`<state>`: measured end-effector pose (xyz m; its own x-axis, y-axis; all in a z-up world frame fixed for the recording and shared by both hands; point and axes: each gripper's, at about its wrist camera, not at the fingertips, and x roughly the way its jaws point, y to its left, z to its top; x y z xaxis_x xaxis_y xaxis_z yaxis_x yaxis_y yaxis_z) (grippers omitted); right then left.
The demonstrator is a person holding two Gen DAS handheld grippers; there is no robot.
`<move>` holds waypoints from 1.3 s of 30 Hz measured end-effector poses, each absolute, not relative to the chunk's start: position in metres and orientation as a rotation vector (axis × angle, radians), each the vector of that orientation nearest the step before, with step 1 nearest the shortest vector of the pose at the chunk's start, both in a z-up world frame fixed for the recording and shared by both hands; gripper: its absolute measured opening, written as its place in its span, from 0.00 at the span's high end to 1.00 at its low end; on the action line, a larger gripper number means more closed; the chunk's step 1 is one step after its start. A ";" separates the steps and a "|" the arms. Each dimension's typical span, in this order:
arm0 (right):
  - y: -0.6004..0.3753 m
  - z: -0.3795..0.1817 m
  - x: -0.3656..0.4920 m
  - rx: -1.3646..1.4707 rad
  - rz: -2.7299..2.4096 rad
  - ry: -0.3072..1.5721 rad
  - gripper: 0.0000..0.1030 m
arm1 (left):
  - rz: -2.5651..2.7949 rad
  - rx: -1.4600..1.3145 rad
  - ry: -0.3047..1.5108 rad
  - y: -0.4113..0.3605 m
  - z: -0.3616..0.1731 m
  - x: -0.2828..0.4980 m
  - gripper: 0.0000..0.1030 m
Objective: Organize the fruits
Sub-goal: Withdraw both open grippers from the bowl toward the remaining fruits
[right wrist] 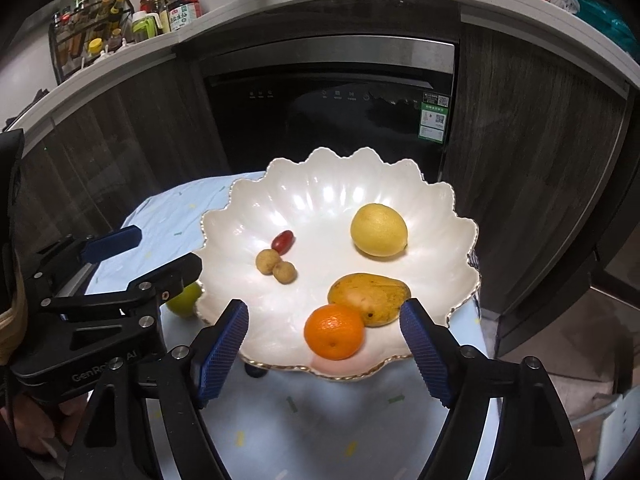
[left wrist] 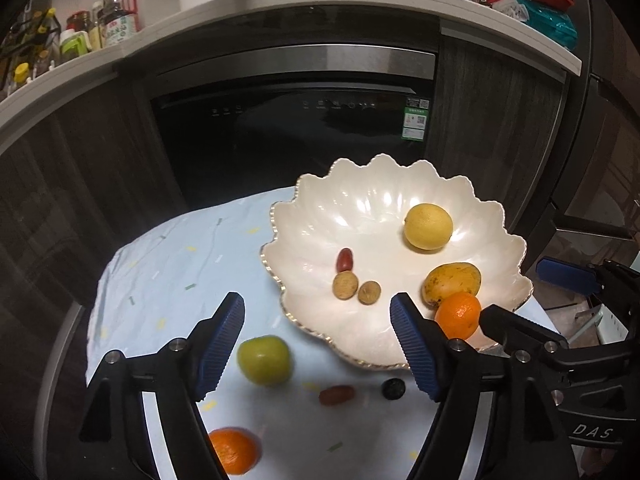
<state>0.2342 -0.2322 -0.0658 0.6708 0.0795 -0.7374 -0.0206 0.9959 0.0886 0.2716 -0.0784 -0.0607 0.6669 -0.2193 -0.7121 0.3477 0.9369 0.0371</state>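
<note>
Right wrist view: both tongs [right wrist: 324, 328] gape empty, angled down toward the dish [right wrist: 320, 208].

Left gripper [left wrist: 318, 342]: jaws spread wide, nothing between the blue ribbed pads [left wrist: 220, 346]; also seen at left edge of the right wrist view. Right gripper [right wrist: 324, 346]: jaws likewise wide apart and empty, reaching in from lower frame.

Dark berry [right wrist: 256, 370] half under bowl rim [right wrist: 280, 366].
</note>
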 end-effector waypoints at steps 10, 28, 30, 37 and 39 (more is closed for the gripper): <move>-0.211 -0.050 0.217 0.047 0.068 0.799 0.23 | -0.279 0.156 0.753 -0.049 -0.044 0.248 0.27; -0.177 -0.041 0.184 0.006 0.073 0.746 0.23 | -0.209 0.123 0.721 -0.004 -0.032 0.205 0.25; -0.174 -0.044 0.182 0.004 0.077 0.744 0.23 | -0.202 0.124 0.722 0.000 -0.035 0.202 0.25; -0.161 -0.053 0.176 -0.015 0.093 0.738 0.23 | -0.173 0.112 0.732 0.014 -0.049 0.193 0.25; -0.157 -0.057 0.175 -0.023 0.097 0.735 0.23 | -0.163 0.112 0.735 0.017 -0.055 0.191 0.25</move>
<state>0.1748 -0.1573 -0.0574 0.7376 0.0798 -0.6705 -0.0961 0.9953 0.0127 0.1906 0.0167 -0.0546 0.7298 -0.1088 -0.6749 0.1869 0.9814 0.0440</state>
